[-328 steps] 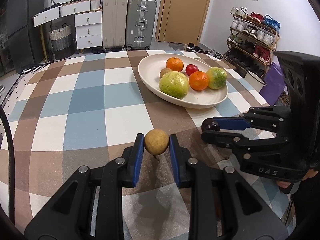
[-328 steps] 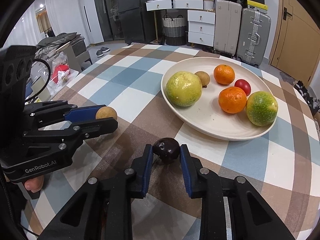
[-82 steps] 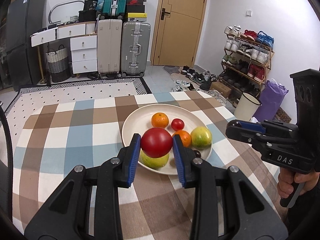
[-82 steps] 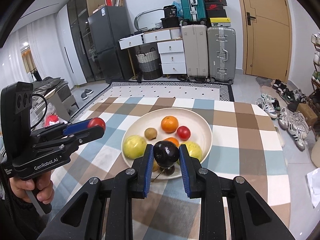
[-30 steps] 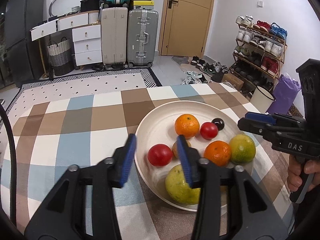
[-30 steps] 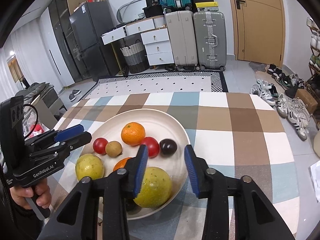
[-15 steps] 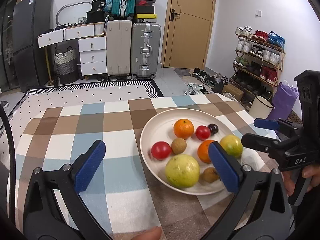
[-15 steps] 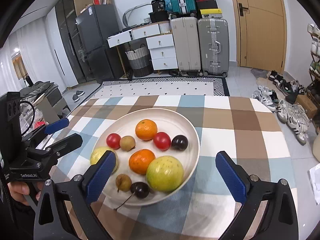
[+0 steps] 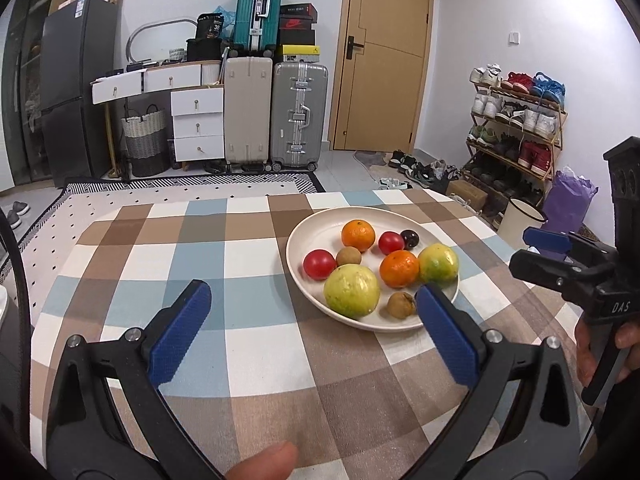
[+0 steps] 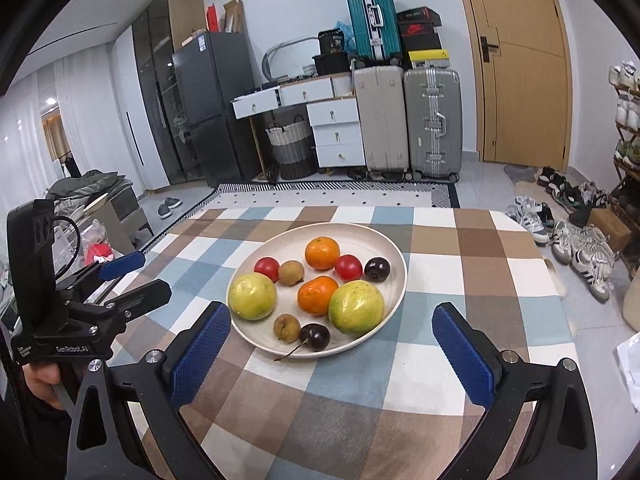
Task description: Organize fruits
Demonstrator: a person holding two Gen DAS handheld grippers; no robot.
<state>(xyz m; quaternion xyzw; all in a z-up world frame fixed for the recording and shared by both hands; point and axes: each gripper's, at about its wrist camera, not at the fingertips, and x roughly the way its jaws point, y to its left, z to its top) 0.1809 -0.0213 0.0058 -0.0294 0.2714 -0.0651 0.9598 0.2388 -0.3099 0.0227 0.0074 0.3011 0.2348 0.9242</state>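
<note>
One white plate (image 10: pixel 390 248) rests on the checked tablecloth (image 10: pixel 460 264) and holds all the fruit, nine pieces in the right wrist view: two oranges (image 10: pixel 322 253), two red tomatoes (image 10: pixel 267 267), two large yellow-green fruits (image 10: pixel 252 296), two small brown fruits (image 10: pixel 291 272) and two dark plums (image 10: pixel 377 269), the nearer plum (image 10: pixel 315 336) lying with its stem over the plate's front rim. That makes ten pieces; the left wrist view shows only one plum (image 9: pixel 409 237), the nearer one being hidden.

The left gripper (image 9: pixel 312 314) and the right gripper (image 10: pixel 330 334) both hang above the cloth, near the plate's front edge, their blue pads spread wide with nothing between them. A fingertip (image 9: pixel 264 466) shows at the bottom edge of the left view.

Behind the table: two upright suitcases (image 10: pixel 432 120), a teal suitcase (image 10: pixel 372 20) stacked on top, white drawers (image 10: pixel 336 132), a woven basket (image 10: pixel 290 144), a dark refrigerator (image 10: pixel 208 112), a wooden door (image 10: pixel 516 60) and a shoe rack (image 9: pixel 516 128). Nothing stands between the grippers and the plate.
</note>
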